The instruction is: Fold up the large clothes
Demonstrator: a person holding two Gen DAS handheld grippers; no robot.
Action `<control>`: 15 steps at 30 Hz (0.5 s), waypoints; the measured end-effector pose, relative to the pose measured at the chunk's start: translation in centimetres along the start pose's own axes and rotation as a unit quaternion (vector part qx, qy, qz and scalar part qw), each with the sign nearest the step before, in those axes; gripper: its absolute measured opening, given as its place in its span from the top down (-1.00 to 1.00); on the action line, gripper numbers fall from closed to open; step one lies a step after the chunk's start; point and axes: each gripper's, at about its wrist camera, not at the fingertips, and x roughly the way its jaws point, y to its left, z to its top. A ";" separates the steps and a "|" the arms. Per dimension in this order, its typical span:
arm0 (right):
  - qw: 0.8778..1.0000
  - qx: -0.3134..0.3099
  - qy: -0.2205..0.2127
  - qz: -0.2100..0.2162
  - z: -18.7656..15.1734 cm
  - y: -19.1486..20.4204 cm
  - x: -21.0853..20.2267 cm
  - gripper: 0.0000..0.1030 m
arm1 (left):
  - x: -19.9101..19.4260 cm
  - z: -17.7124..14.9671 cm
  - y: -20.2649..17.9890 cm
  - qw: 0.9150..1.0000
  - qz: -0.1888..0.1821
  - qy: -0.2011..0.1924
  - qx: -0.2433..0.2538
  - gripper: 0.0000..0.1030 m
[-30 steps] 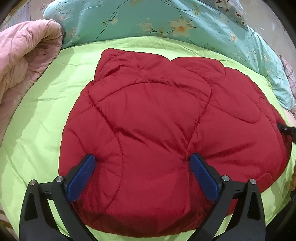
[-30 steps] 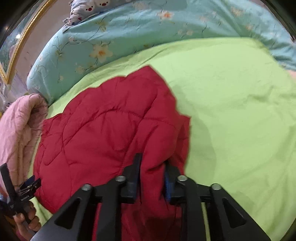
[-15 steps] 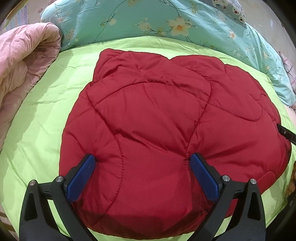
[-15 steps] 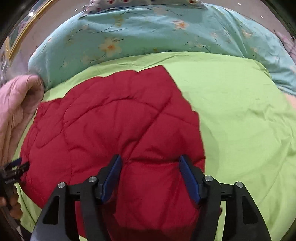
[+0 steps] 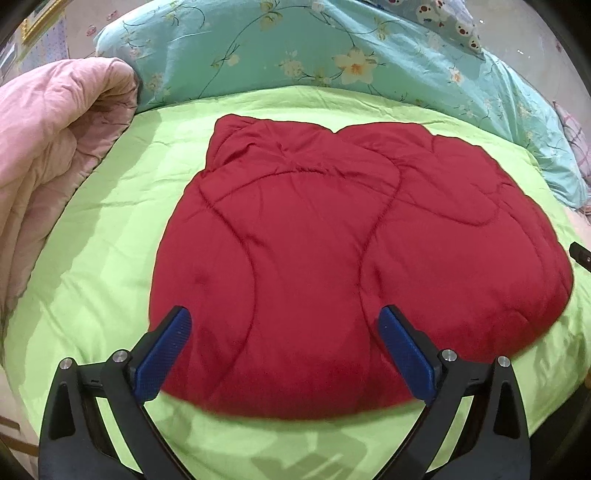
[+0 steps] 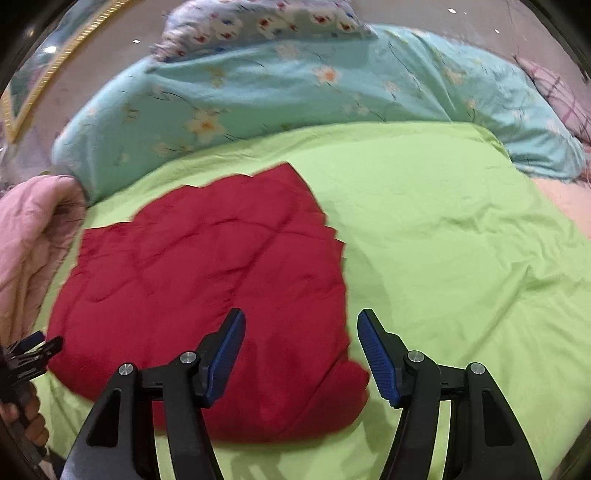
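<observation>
A red quilted jacket [image 5: 332,258] lies folded into a rough rectangle on the lime green bed cover [image 5: 110,236]. It also shows in the right wrist view [image 6: 207,280], left of centre. My left gripper [image 5: 284,321] is open and empty, held above the jacket's near edge. My right gripper [image 6: 301,325] is open and empty, above the jacket's near right corner. The left gripper's tip [image 6: 33,350] shows at the far left of the right wrist view, at the jacket's left edge.
A rolled pink quilt [image 5: 48,155] lies along the left. A turquoise floral duvet [image 5: 314,51] is heaped across the back, with patterned pillows [image 6: 266,22] behind it. Bare green cover [image 6: 461,240] spreads right of the jacket.
My right gripper has opened, let go of the jacket's fold and drawn back. The jacket now lies flat. My left gripper, open throughout, has pulled back and up a little.
</observation>
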 end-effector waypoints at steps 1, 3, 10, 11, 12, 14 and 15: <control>1.000 -0.006 -0.004 0.008 -0.4 0.5 -0.9 -0.26 | -0.2 -0.2 0.0 1.000 -0.002 0.000 -0.002 -0.98; 1.000 -0.018 -0.007 0.023 -1.4 1.6 -2.2 -0.26 | -1.1 -1.2 0.1 1.000 -0.008 -0.001 -0.007 -0.98; 0.997 -0.041 0.007 0.060 -4.5 4.4 -4.2 -0.26 | -2.8 -3.8 -0.3 1.000 -0.023 0.005 -0.012 -0.98; 0.997 -0.043 0.009 0.064 -4.8 4.6 -4.3 -0.26 | -3.0 -4.1 -0.4 1.000 -0.024 0.007 -0.012 -0.98; 0.997 -0.046 0.014 0.068 -5.3 5.0 -4.3 -0.27 | -3.1 -4.5 -0.6 1.000 -0.024 0.011 -0.012 -0.98; 0.996 -0.052 0.024 0.073 -6.2 5.8 -4.4 -0.27 | -3.4 -5.1 -0.7 0.999 -0.026 0.015 -0.013 -0.98; 0.995 -0.055 0.031 0.078 -6.7 6.2 -4.3 -0.27 | -3.6 -5.5 -0.8 0.999 -0.027 0.017 -0.014 -0.98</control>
